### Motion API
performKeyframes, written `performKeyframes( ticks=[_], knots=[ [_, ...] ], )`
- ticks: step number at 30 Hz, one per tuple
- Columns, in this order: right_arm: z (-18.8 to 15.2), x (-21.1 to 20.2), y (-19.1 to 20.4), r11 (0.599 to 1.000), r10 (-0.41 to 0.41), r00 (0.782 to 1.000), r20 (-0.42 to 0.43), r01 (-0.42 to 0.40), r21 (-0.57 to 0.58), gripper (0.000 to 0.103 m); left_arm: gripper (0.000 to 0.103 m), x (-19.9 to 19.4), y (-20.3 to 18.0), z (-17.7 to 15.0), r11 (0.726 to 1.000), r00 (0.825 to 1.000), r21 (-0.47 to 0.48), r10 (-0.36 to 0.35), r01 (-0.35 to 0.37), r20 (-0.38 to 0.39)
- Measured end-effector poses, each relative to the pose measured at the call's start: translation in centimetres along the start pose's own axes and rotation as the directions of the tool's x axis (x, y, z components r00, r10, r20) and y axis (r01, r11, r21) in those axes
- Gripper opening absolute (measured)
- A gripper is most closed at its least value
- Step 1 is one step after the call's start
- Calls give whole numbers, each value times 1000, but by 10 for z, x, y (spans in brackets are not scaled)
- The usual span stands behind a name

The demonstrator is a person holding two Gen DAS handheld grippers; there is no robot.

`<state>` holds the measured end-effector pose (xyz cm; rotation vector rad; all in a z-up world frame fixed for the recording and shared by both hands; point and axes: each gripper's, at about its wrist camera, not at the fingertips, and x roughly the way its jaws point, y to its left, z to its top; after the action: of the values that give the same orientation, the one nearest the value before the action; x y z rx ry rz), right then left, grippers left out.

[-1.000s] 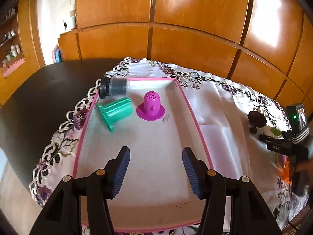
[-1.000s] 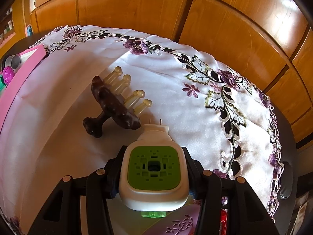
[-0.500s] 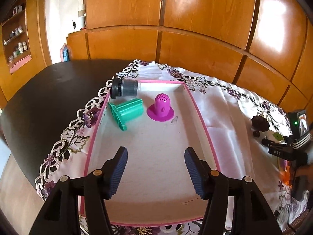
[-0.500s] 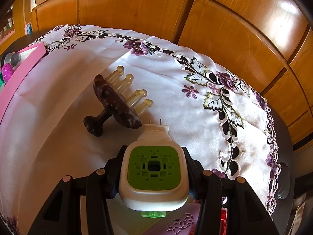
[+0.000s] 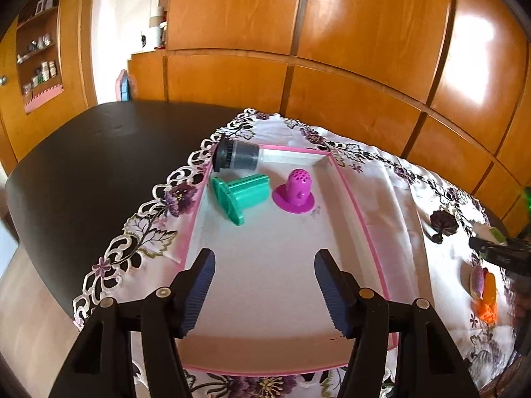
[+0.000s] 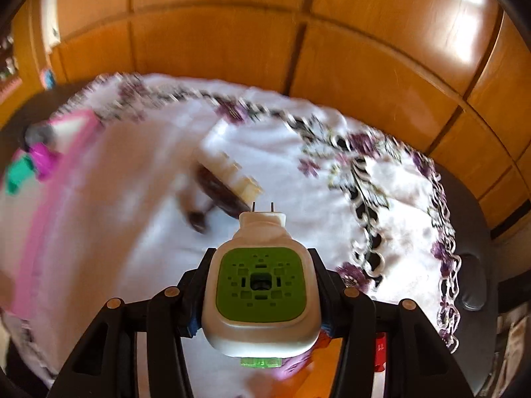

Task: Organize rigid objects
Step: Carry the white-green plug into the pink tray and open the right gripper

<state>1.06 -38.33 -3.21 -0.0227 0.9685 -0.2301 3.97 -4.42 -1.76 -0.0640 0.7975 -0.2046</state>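
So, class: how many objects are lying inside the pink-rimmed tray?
3. A dark-capped clear jar lies on its side in the far left corner, a green flanged piece lies just nearer, and a magenta perforated dome stands right of it. The tongs could hide something at the tray's near edge.

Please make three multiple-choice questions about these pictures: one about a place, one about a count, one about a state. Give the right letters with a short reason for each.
1. Where does the purple cap stand?
A. inside the tray
B. on the bare dark table
C. in the left gripper

2. How many things lie in the tray?
A. one
B. three
C. five

3. What is the right gripper doing?
A. open, empty
B. shut on the plug-in device
C. shut on the brown comb

Answers:
1 A: it stands on the tray floor beside the green piece.
2 B: cap, green piece and dark jar.
3 B: both pads press its white sides.
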Motion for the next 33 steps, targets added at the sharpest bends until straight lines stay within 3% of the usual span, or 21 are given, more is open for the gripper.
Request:
performKeyframes(
  ticks=[5,8,14,17,20,26,33],
  knots=[
    [18,-27,56,988,116,991,73,-108,-107,52,67,-5,14,4,999,1000,-43,16,-15,19],
    [29,-40,105,962,213,973,86,-193,-195,52,67,-9,24,5,998,999,-63,31,-29,25],
    [43,-39,199,879,368,930,14,-343,-331,52,67,-10,46,3,993,998,-108,54,-52,20],
    [45,-26,233,861,367,930,-22,-348,-370,52,68,-9,55,3,989,998,-133,59,-57,15],
    [53,5,255,877,307,949,-65,-309,-368,52,68,-7,62,1,987,998,-152,62,-60,7],
    [66,60,264,915,102,993,-61,-117,-385,52,71,-3,68,-1,986,998,-150,68,-68,-4],
    [69,49,251,926,162,986,-27,-162,-340,54,74,-5,65,0,989,997,-126,80,-77,13]
  ],
)
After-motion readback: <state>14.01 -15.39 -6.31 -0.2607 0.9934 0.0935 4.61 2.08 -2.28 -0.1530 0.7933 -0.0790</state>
